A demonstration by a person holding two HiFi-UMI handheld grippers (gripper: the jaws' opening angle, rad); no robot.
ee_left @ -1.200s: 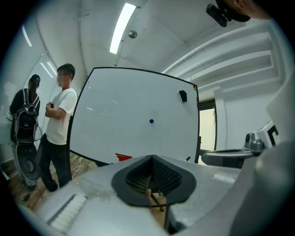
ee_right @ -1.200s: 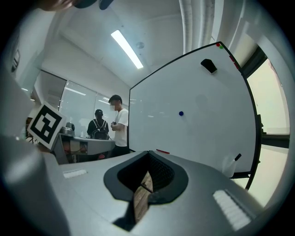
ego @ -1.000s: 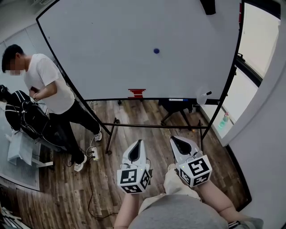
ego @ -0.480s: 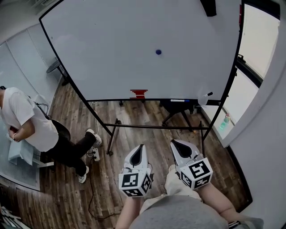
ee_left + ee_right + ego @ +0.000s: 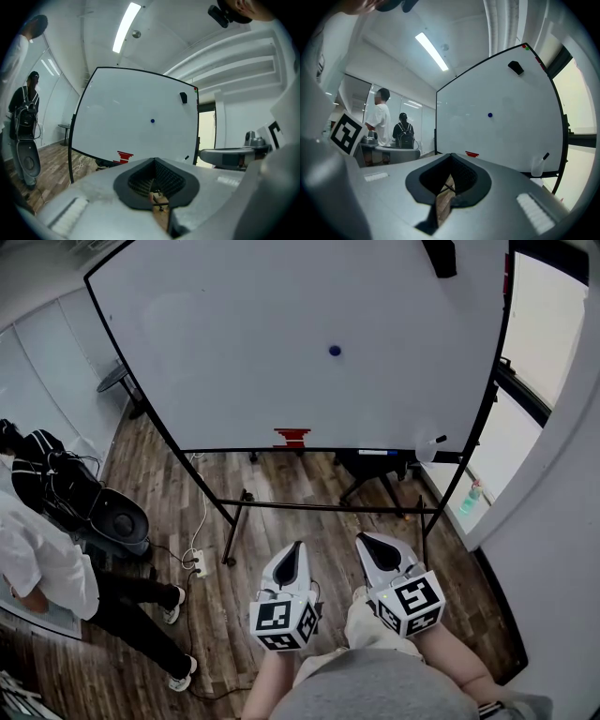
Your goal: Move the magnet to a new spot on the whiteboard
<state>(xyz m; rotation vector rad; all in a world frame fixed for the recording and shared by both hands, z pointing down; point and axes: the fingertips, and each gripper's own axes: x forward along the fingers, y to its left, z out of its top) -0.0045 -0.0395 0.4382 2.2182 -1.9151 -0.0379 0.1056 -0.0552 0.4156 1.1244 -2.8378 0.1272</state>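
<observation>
Since a second ago the person in the white shirt (image 5: 39, 570) has walked from beside the whiteboard's left leg to the near left edge of the head view, and now bends over the wooden floor (image 5: 309, 486); both grippers have hardly shifted. The left gripper (image 5: 295, 547) and right gripper (image 5: 362, 540) are held low and side by side, close to the wearer's body and pointing toward the whiteboard (image 5: 234, 343), well apart from it. Each gripper's own view shows its jaws brought together with nothing between them, only floor showing beneath the tips. The small blue magnet (image 5: 335, 351) sits on the whiteboard, right of its middle and in its upper half, with bare white surface all round it. A red object (image 5: 291, 437) rests at the board's bottom edge, below and left of the magnet, and a clear cup with a marker (image 5: 427, 445) hangs near the bottom right corner. At far left a second person carries a dark backpack (image 5: 45, 486).
</observation>
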